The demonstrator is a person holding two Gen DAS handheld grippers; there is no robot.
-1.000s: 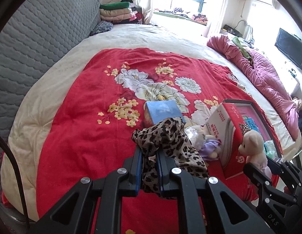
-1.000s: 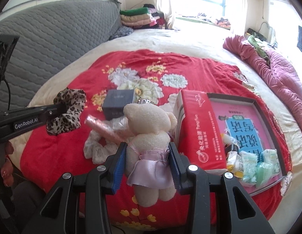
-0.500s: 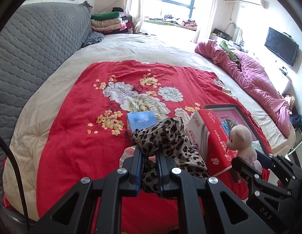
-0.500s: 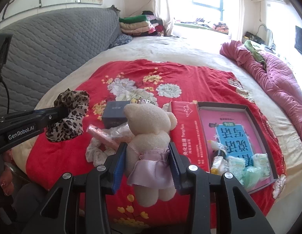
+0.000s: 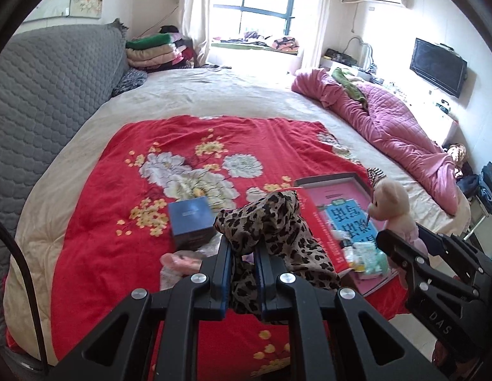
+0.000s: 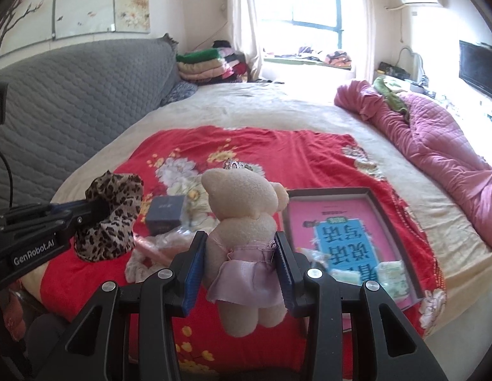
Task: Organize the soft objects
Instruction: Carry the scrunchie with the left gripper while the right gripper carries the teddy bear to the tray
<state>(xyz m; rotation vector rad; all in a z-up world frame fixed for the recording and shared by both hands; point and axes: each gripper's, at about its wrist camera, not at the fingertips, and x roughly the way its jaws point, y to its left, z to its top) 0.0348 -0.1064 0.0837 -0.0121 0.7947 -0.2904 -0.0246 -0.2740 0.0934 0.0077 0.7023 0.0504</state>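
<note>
My left gripper (image 5: 242, 247) is shut on a leopard-print cloth (image 5: 271, 225) and holds it in the air over the red floral blanket (image 5: 118, 222); the cloth also shows in the right wrist view (image 6: 112, 216). My right gripper (image 6: 239, 247) is shut on a cream teddy bear in a lilac dress (image 6: 242, 222), held upright above the blanket's near edge; the bear also shows in the left wrist view (image 5: 392, 206). The two grippers are side by side, apart.
An open red box with a pink lining (image 6: 376, 203) holds small packets (image 6: 392, 279) at its near end. A dark blue box (image 5: 190, 219), a pink tube and a white lace item (image 6: 141, 263) lie on the blanket. A pink quilt (image 5: 404, 139) lies at the right.
Both grippers have lifted up and back from the bed with their loads; the bed and the box now look lower and farther. The grips have not changed.
</note>
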